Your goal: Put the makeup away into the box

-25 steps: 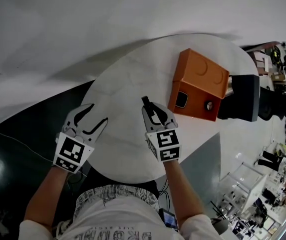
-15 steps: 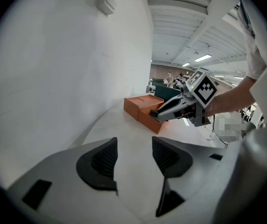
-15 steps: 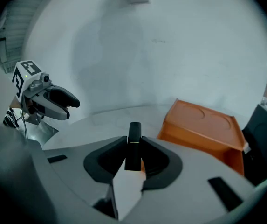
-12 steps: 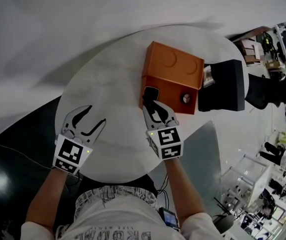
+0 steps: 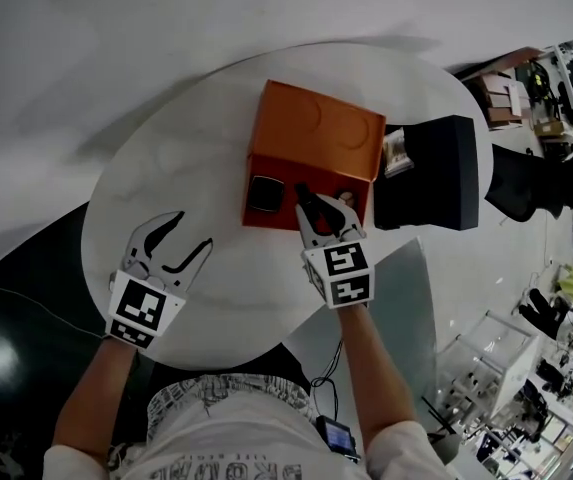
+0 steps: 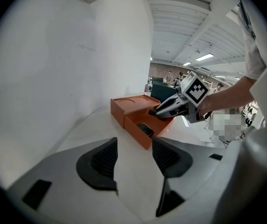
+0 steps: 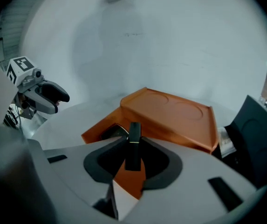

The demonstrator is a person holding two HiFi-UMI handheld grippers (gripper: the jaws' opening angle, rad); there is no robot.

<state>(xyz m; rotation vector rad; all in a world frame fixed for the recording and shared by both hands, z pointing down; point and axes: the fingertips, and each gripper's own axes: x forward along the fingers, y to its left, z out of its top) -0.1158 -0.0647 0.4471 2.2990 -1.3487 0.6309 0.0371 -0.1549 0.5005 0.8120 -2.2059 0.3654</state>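
**A:** While your right gripper (image 5: 311,206) hung over the orange box (image 5: 316,133), its fingers (image 7: 104,161) were closed to a narrow gap on a slim black makeup tube (image 7: 133,141) with a thin gold band. You had it pinched low on its body. Most of it stuck out past the fingertips, pointing away from you.

**B:** Agreed. Under those fingers lay the box's open tray, with its orange floor showing right below the tube. So you were holding the tube over the tray. The box's flat top, marked with two round imprints, sat beyond the fingertips.

**A:** Just to the left of your right fingers, a dark square compact (image 5: 262,194) already lay in that tray. A small round thing (image 5: 346,199) sat close on their right. It was too unclear for me to name.

**B:** Your left gripper (image 5: 194,230) was another matter. Its fingers stood well apart with nothing between them, and only the bare white counter (image 5: 166,158) lay beneath. The box and compact were well ahead of them and off to their right.

**A:** Past the box, on the far right of your right fingers, a black case (image 5: 436,173) stood on the counter. I couldn't tell whether it touched the box.
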